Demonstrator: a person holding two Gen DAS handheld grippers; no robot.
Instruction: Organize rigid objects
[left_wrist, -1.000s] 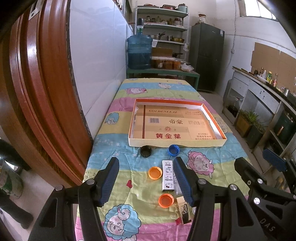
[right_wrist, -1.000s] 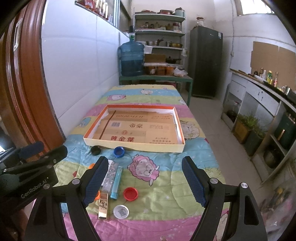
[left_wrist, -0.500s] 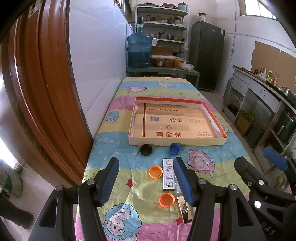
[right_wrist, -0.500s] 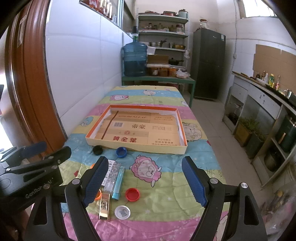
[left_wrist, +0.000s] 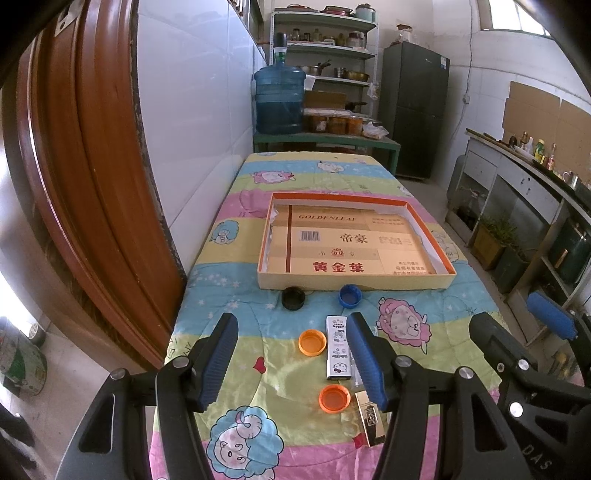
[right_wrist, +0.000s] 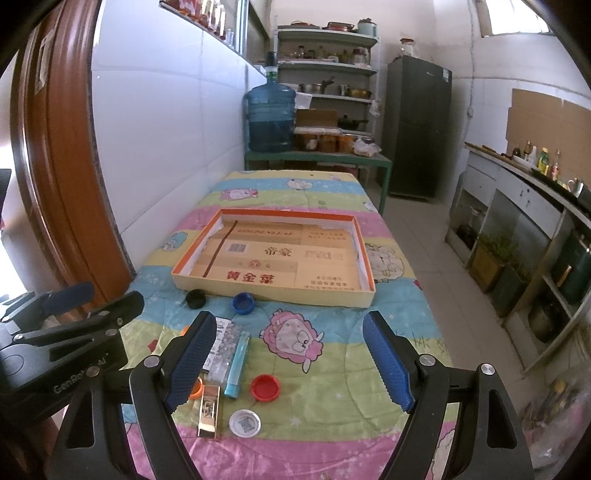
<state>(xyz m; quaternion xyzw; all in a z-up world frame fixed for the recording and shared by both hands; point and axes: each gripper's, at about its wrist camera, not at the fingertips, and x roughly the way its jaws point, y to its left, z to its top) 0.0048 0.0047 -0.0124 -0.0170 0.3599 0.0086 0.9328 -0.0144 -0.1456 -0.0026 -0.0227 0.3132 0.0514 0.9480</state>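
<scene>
Both grippers (left_wrist: 291, 358) (right_wrist: 291, 362) wide apart, empty.

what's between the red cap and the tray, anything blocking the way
Nothing solid that shows. Between the red cap and the near wall of the tray lies only bare quilt. The blue cap and black cap sit against that wall, off to the left. The right claw hangs open above.

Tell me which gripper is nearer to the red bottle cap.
Right. The right gripper hangs over the red bottle cap, between its open jaws; the left gripper is farther left, over the orange caps.
</scene>
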